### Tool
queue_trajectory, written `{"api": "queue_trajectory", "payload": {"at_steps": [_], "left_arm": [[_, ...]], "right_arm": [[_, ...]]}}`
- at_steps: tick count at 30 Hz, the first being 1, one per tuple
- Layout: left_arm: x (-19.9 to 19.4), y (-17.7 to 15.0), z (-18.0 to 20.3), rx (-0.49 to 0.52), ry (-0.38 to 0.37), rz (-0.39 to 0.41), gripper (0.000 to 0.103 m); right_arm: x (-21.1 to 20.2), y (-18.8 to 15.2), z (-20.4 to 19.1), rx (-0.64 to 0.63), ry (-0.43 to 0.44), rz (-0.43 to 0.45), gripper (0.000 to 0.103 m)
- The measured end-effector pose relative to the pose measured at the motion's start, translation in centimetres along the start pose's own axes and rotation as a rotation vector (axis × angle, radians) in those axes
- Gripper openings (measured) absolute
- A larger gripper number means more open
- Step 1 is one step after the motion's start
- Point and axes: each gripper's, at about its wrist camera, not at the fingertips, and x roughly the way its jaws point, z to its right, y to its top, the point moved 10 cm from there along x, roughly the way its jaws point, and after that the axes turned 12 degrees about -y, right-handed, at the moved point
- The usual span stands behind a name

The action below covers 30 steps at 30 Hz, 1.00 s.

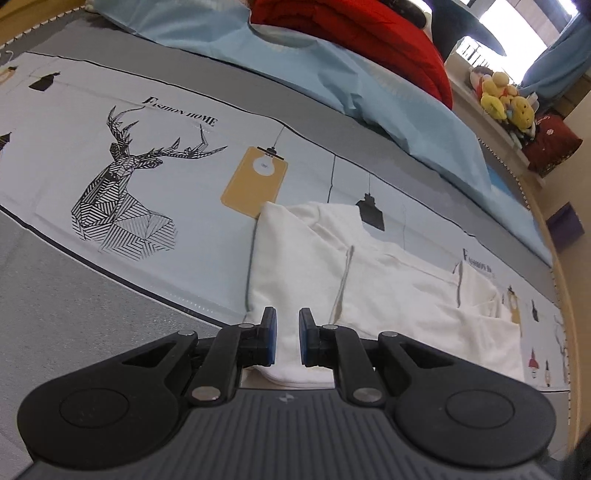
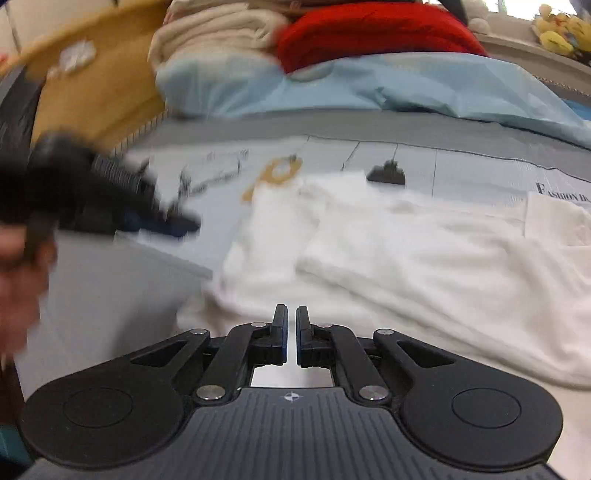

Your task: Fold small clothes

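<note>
A white garment [image 1: 369, 280] lies partly folded on a printed bedsheet [image 1: 147, 155]; it also shows in the right wrist view [image 2: 406, 258]. My left gripper [image 1: 287, 339] hovers over the garment's near left edge, its jaws a small gap apart and holding nothing. My right gripper [image 2: 291, 332] is over the garment's near edge with its jaws almost closed and nothing between them. The left gripper [image 2: 173, 225] appears blurred at the left of the right wrist view, beside the garment's left edge.
A light blue quilt [image 1: 369, 92] and a red blanket [image 1: 369, 33] lie along the far side of the bed. Cream folded cloth [image 2: 218, 33] sits beside the red blanket. Plush toys [image 1: 506, 99] sit on a shelf. A wooden bed frame [image 2: 92, 77] stands at the left.
</note>
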Motion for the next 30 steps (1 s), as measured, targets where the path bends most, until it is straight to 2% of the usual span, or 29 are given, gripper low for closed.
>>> {"api": "queue_trajectory", "payload": {"at_steps": [2, 6, 10, 11, 12, 14, 16, 19, 21, 28, 29, 30], "left_arm": [[0.2, 0.0, 0.2, -0.007, -0.016, 0.007, 0.013], [2.4, -0.8, 0.7, -0.056, -0.067, -0.002, 0.013], [5.0, -1.5, 2.2, -0.047, -0.082, 0.005, 0.014], [5.6, -1.7, 2.5, -0.037, -0.075, 0.01, 0.021], [6.1, -1.9, 2.7, -0.027, -0.066, 0.016, 0.032], [7.2, -2.3, 2.8, -0.009, -0.039, 0.03, 0.042], [8.2, -2.8, 2.8, -0.014, -0.025, 0.025, 0.045], [9.5, -3.1, 3.0, -0.036, -0.049, 0.02, 0.051], [10.4, -3.1, 3.3, -0.014, -0.049, 0.019, 0.054], [11.9, -3.0, 4.7, 0.101, -0.026, 0.034, 0.051], [12.0, -3.0, 4.9, 0.115, -0.023, 0.037, 0.042], [12.0, -3.0, 4.9, 0.137, -0.008, 0.035, 0.021]], "right_arm": [[-2.1, 0.2, 1.8, -0.016, -0.022, 0.016, 0.005], [-5.8, 1.3, 6.8, 0.053, -0.109, 0.063, 0.01], [-8.8, 0.2, 12.1, 0.116, -0.233, 0.159, 0.018], [-8.7, -0.6, 13.3, 0.127, -0.264, 0.168, 0.018], [-8.6, -1.4, 14.4, 0.136, -0.301, 0.167, 0.018], [-7.2, -2.0, 16.0, 0.157, -0.363, 0.137, 0.018], [-6.0, -2.1, 17.3, 0.215, -0.384, 0.137, 0.018], [-4.9, -2.4, 18.3, 0.25, -0.417, 0.115, 0.018], [-4.5, -2.4, 18.3, 0.273, -0.417, 0.115, 0.018], [-4.4, -2.0, 17.4, 0.235, -0.403, 0.124, 0.018], [-4.4, -1.9, 17.4, 0.233, -0.402, 0.123, 0.018], [-4.3, -1.8, 17.4, 0.233, -0.402, 0.121, 0.018]]}}
